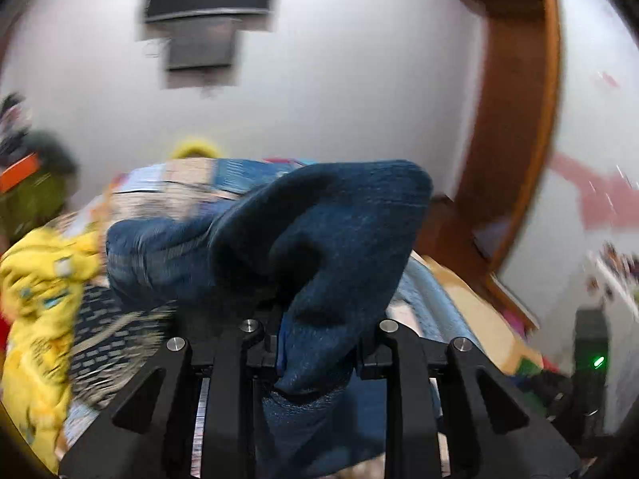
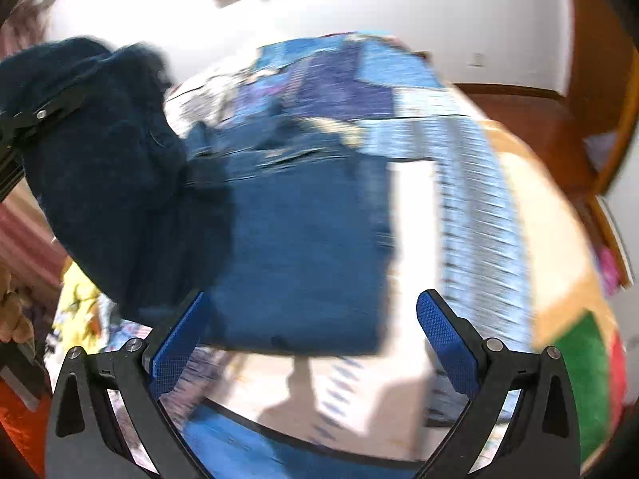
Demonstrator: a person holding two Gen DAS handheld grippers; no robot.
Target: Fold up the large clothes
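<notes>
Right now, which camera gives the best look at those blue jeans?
The right wrist view: the jeans lie spread across the bed there, one end lifted. The left wrist view shows only a bunched fold clamped in the left hand-held gripper.

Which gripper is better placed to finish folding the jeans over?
Left. The left gripper is shut on a bunch of the jeans and holds it lifted above the bed. The right gripper is open and empty, so it would first need to grab cloth.

The dark blue denim garment (image 1: 343,239) looks coarse and matt; the right gripper's blue pads (image 2: 447,343) are textured rubbery plastic on matt black arms.
</notes>
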